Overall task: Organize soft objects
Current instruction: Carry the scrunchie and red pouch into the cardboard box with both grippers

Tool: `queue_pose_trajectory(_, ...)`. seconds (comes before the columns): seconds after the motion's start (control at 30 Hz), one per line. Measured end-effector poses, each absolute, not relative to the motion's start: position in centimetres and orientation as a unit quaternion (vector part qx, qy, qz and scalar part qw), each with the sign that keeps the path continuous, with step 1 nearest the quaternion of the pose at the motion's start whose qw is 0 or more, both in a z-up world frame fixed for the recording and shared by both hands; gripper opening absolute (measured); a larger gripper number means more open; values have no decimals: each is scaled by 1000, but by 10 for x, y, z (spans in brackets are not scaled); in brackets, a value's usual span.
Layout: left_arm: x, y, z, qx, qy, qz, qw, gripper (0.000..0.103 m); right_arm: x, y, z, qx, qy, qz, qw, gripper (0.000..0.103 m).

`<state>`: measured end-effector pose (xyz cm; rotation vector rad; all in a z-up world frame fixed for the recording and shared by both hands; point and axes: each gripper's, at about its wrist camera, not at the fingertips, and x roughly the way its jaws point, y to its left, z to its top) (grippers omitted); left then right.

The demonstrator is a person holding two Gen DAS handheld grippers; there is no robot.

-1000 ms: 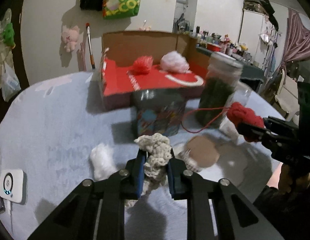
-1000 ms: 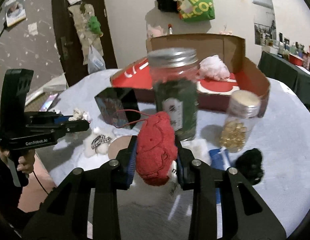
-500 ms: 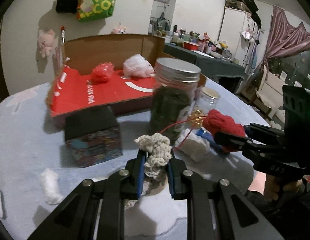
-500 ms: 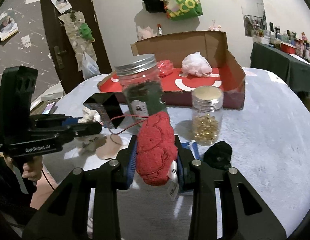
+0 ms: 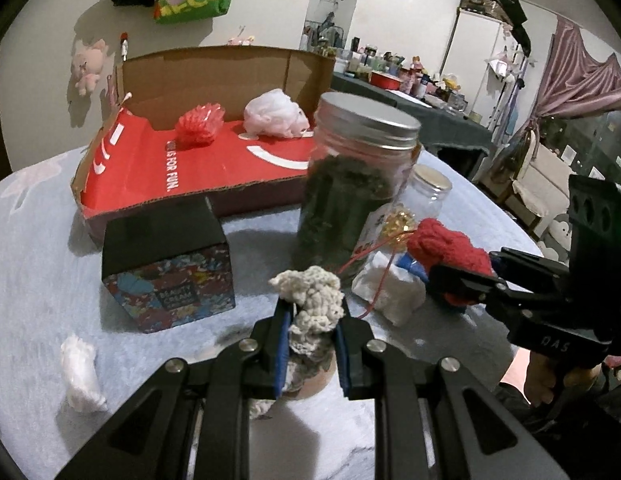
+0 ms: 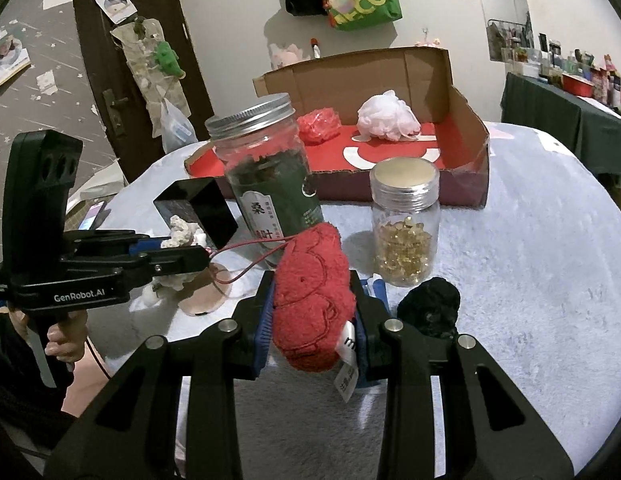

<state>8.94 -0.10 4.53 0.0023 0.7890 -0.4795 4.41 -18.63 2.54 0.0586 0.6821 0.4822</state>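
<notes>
My left gripper [image 5: 310, 344] is shut on a cream crocheted toy [image 5: 310, 300], held above the table's near edge; it also shows in the right wrist view [image 6: 182, 236]. My right gripper [image 6: 312, 320] is shut on a red plush toy [image 6: 312, 300] with a thin red cord and a white tag; the toy shows at right in the left wrist view [image 5: 450, 256]. An open cardboard box with a red floor [image 5: 214, 168] stands at the back and holds a red mesh puff [image 5: 200, 124] and a white puff [image 5: 276, 114].
A tall jar of dark leaves [image 5: 354, 184] and a small jar of yellow capsules [image 6: 404, 220] stand between me and the box. A patterned square box [image 5: 168, 272] sits left. A white fluffy piece [image 5: 80, 372], a white soft lump [image 5: 390, 292] and a black soft lump [image 6: 430, 308] lie on the blue-grey cloth.
Both grippers have risen and swung with their toys still held. The view now looks more down onto the jars and the open box.
</notes>
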Motion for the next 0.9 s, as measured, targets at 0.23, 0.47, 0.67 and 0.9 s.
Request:
queue_pose_trajectory(0.23, 96, 22, 45, -24, 418, -218, 882, 20, 48, -197, 29, 36, 351, 220, 910, 31)
queue_pose_trajectory(0.47, 97, 53, 48, -43, 435, -198, 877, 20, 53, -220, 34, 53, 361, 198, 910, 31)
queue_pose_trajectory(0.67, 100, 76, 61, -55, 443, -184, 876, 19, 56, -237, 37, 61, 366, 185, 910, 31)
queue_pose_trajectory(0.9, 110, 100, 64, -48, 463, -159, 871, 19, 61, -252, 39, 78, 380, 185, 903, 31)
